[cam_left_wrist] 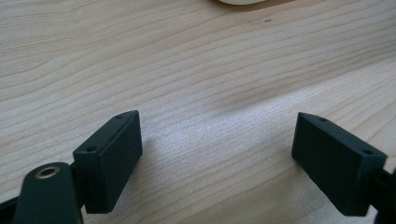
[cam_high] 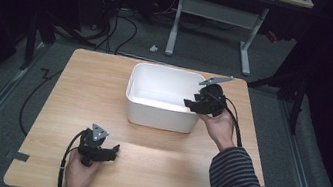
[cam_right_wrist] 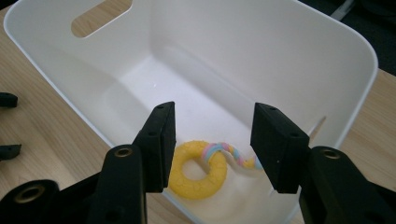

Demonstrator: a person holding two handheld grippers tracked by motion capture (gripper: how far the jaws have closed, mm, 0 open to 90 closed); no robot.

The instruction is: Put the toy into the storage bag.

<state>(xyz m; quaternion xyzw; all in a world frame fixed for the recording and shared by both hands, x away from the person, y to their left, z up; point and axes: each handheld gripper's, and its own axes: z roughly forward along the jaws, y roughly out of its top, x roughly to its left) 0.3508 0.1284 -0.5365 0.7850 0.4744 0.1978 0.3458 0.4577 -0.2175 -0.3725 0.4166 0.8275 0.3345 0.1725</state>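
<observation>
A white plastic bin (cam_high: 161, 113) stands on the far middle of the wooden table (cam_high: 79, 90). In the right gripper view a yellow ring toy (cam_right_wrist: 198, 179) with a pastel twisted rope (cam_right_wrist: 231, 154) lies on the floor of the bin (cam_right_wrist: 261, 56). My right gripper (cam_high: 192, 104) hovers over the bin's right rim; its jaws (cam_right_wrist: 212, 135) are open above the ring, holding nothing. My left gripper (cam_high: 114, 151) rests low over the near left of the table, open (cam_left_wrist: 217, 149), with bare wood between its jaws.
The bin has a handle slot (cam_right_wrist: 100, 18) in its far wall. A desk frame with white legs (cam_high: 213, 25) and cables (cam_high: 119, 30) stand on the floor beyond the table. A striped sleeve (cam_high: 238, 186) comes in at the bottom right.
</observation>
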